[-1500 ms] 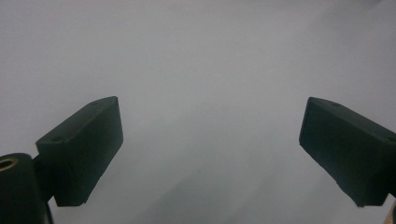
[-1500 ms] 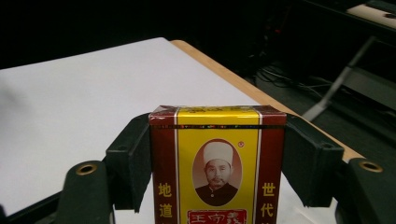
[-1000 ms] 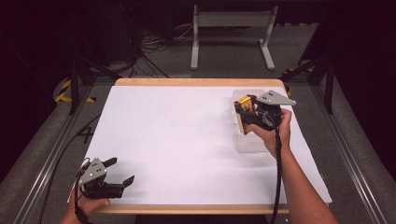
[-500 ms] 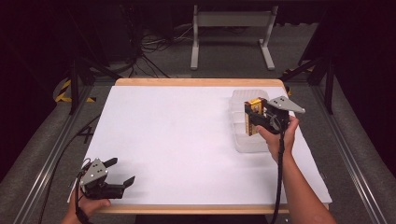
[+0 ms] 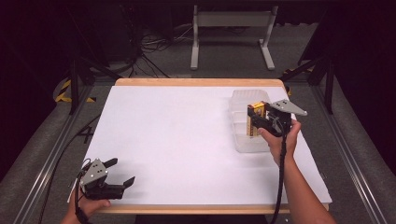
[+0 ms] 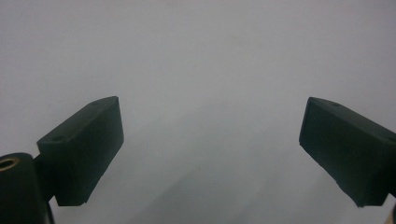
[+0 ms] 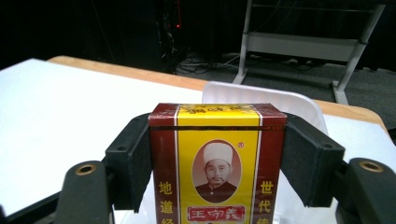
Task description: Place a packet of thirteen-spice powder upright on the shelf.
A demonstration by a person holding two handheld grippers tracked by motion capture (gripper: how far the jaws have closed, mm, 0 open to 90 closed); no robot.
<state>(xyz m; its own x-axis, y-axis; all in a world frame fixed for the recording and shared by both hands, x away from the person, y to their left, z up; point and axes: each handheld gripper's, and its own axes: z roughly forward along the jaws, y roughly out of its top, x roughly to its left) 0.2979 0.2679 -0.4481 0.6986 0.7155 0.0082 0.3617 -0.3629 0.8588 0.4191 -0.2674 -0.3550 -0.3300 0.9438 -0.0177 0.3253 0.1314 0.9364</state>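
The right gripper is clenched on a small red-and-yellow printed cardboard box, one black jaw pressed flat on each red side. In the high view this box is held above a clear, shallow plastic tray, which sits on the white-covered table at its right side, near the far edge. The right gripper view shows the tray's pale rim just beyond the box top. The person's right hand grips the tool from the tray's near-right side.

Well apart from the tray, at the table's near-left corner, the left gripper rests low in the left hand, jaws spread wide and empty; the left gripper view has plain white surface between them.
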